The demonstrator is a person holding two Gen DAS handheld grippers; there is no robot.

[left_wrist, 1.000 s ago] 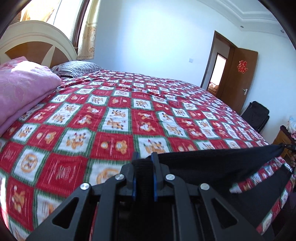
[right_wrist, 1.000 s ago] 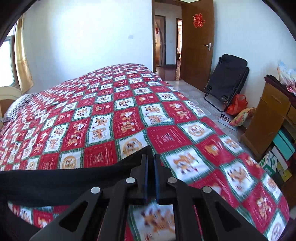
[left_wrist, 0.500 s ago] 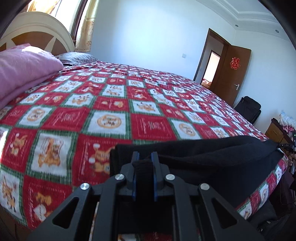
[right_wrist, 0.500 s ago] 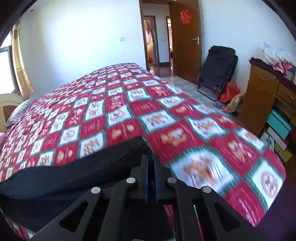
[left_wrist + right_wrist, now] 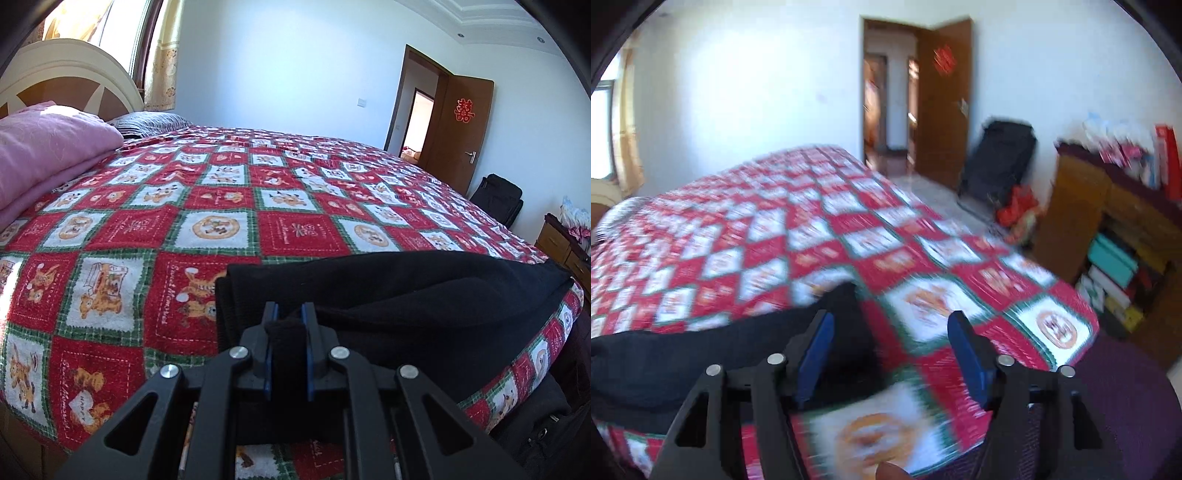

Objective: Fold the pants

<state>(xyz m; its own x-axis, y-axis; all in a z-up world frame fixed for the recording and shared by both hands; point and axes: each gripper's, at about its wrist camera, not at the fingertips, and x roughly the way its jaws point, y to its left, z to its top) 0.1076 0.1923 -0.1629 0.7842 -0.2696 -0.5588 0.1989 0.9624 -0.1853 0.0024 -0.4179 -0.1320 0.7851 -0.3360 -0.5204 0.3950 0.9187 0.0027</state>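
Note:
Black pants [image 5: 424, 299] lie across the near edge of the bed on the red patterned bedspread [image 5: 229, 229]. My left gripper [image 5: 288, 314] is shut on a fold of the pants at their left end. In the right wrist view the pants [image 5: 701, 350] lie at lower left. My right gripper [image 5: 888, 325] is open and empty just right of the pants' right end, its blue pads [image 5: 964, 343] wide apart. That view is motion-blurred.
A pink quilt [image 5: 44, 155] and a striped pillow [image 5: 147, 122] lie by the headboard at the left. A wooden cabinet [image 5: 1108, 229] with boxes stands right of the bed. A black folded chair [image 5: 997, 158] leans by the open door [image 5: 942, 99].
Both grippers lowered the pants onto the bed's near edge. My right gripper has let go of the pants and opened, swinging right. My left gripper stays shut on the fabric.

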